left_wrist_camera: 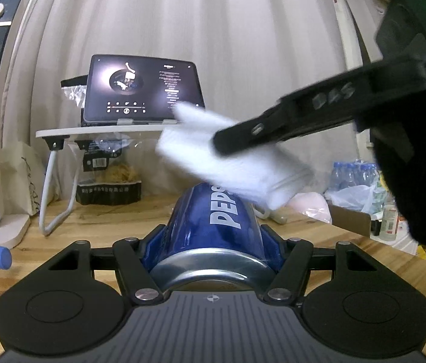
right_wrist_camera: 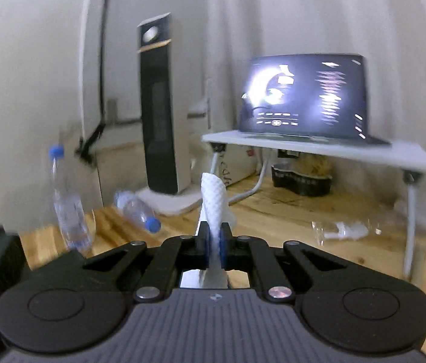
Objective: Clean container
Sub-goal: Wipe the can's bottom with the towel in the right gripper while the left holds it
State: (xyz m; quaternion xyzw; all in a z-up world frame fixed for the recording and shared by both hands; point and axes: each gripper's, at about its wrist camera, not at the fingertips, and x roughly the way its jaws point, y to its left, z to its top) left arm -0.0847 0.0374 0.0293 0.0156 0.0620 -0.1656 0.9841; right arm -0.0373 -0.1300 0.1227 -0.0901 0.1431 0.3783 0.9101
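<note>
My left gripper (left_wrist_camera: 213, 236) is shut on a blue Pepsi can (left_wrist_camera: 213, 217) that lies on its side along the fingers, its silver end toward the camera. My right gripper (left_wrist_camera: 222, 142) reaches in from the upper right, shut on a folded white tissue (left_wrist_camera: 237, 166), blurred with motion, that lies across the can's far top. In the right wrist view the right gripper (right_wrist_camera: 213, 242) pinches the white tissue (right_wrist_camera: 213, 199), which stands up between the blue-padded fingers. The can is out of sight in that view.
A wooden tabletop (left_wrist_camera: 98, 220) carries a white folding stand (left_wrist_camera: 98, 131) with a lit tablet (left_wrist_camera: 143, 90), a tall black-and-white heater (right_wrist_camera: 160, 115), plastic water bottles (right_wrist_camera: 135, 210), packaged goods under the stand and bags and bottles at the far right (left_wrist_camera: 355, 181).
</note>
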